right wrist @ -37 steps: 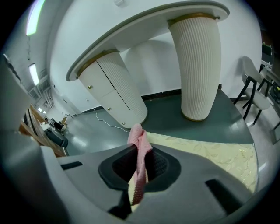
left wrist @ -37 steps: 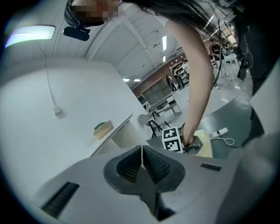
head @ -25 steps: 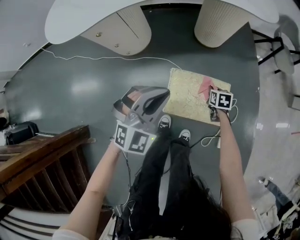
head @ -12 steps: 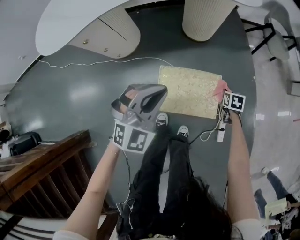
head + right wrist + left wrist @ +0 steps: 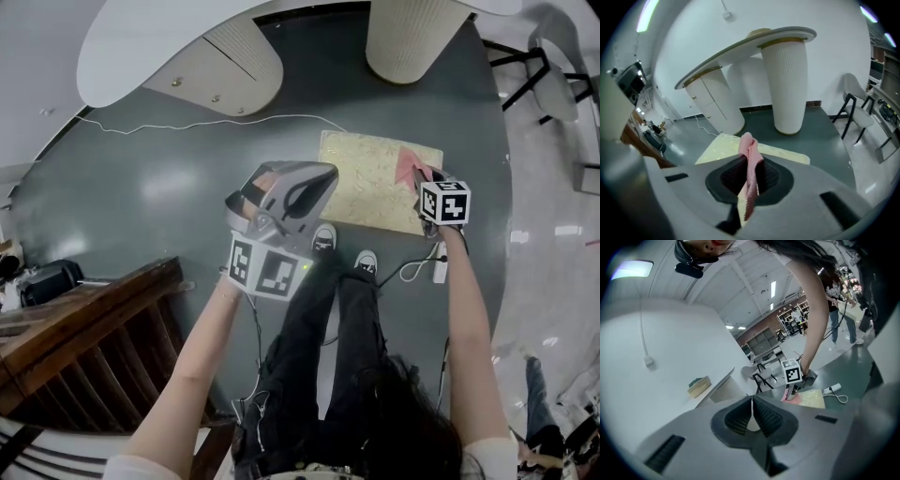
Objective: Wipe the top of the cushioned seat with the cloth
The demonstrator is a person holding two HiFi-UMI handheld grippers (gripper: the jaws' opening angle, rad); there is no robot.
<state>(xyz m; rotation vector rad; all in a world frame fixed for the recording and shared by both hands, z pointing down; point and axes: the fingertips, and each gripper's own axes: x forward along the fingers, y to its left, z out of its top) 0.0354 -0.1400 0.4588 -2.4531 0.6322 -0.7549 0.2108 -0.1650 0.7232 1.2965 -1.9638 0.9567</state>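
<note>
The cushioned seat (image 5: 373, 181) is a pale yellow patterned square on the dark floor, ahead of the person's feet. My right gripper (image 5: 424, 183) is over its right edge, shut on a pink cloth (image 5: 409, 165) that hangs onto the seat. In the right gripper view the pink cloth (image 5: 749, 171) is pinched between the jaws, with the seat (image 5: 723, 146) beyond them. My left gripper (image 5: 291, 192) is held up to the left of the seat, jaws shut with nothing between them. The left gripper view shows the right gripper (image 5: 793, 391), the cloth (image 5: 789, 395) and the seat (image 5: 813, 398) far off.
A white curved counter (image 5: 169, 42) on two ribbed pedestals (image 5: 411, 36) stands beyond the seat. A white cable (image 5: 216, 122) runs across the floor. A power strip (image 5: 439, 267) lies right of the shoes (image 5: 324, 240). Wooden furniture (image 5: 84, 347) is at lower left; a chair (image 5: 548, 89) at the right.
The right gripper with the cloth moved out to the seat's right edge, then came back left onto the seat. The left gripper stayed roughly where it was.
</note>
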